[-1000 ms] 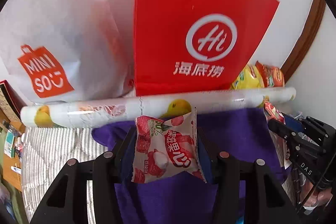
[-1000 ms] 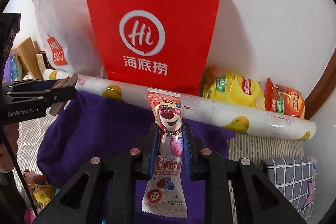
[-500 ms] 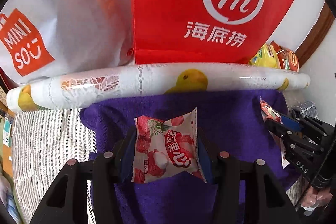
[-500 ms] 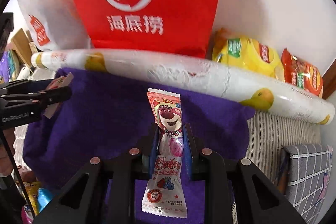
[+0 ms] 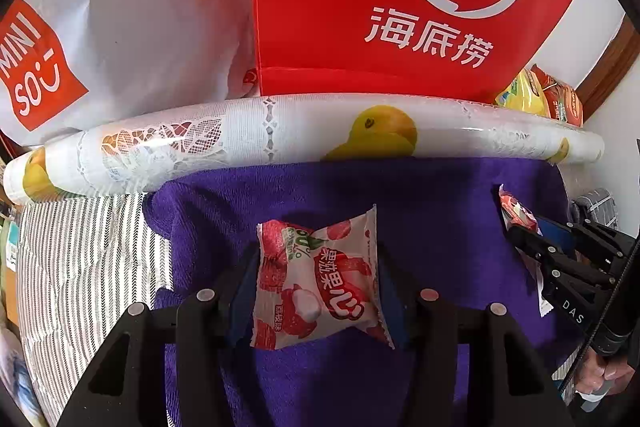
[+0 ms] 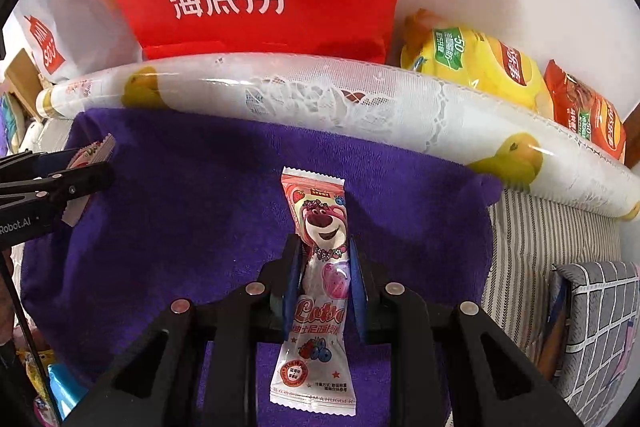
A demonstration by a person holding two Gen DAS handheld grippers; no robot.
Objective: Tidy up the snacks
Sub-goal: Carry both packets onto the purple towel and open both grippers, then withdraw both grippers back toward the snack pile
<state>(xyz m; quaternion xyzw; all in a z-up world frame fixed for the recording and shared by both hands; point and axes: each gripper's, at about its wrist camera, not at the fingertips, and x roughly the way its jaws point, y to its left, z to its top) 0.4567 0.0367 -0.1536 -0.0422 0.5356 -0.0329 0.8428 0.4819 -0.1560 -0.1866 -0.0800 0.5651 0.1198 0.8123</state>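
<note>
My left gripper (image 5: 318, 255) holds a pink-and-white lychee snack packet (image 5: 320, 291) by its two sides, just above the purple towel (image 5: 420, 195). Its jaws are opening, and the pads still touch the packet. My right gripper (image 6: 324, 245) is shut on a long pink bear-print lollipop packet (image 6: 320, 211), which stands upright over the same towel (image 6: 200, 187). Each wrist view shows the other gripper at its edge: the right gripper (image 5: 532, 239) at the right and the left gripper (image 6: 96, 163) at the left.
A rolled white tablecloth with yellow fruit print (image 5: 280, 135) lies across the towel's far edge. Behind it stand a red paper bag (image 5: 380, 7) and a white Miniso bag (image 5: 120, 27). Yellow (image 6: 472, 63) and orange (image 6: 584, 107) crisp bags lean at the far right. Striped bedding (image 5: 80, 259) surrounds the towel.
Both grippers have sunk toward the purple towel and tilted further down, each still carrying its packet. The bags and the roll have slid up in both views.
</note>
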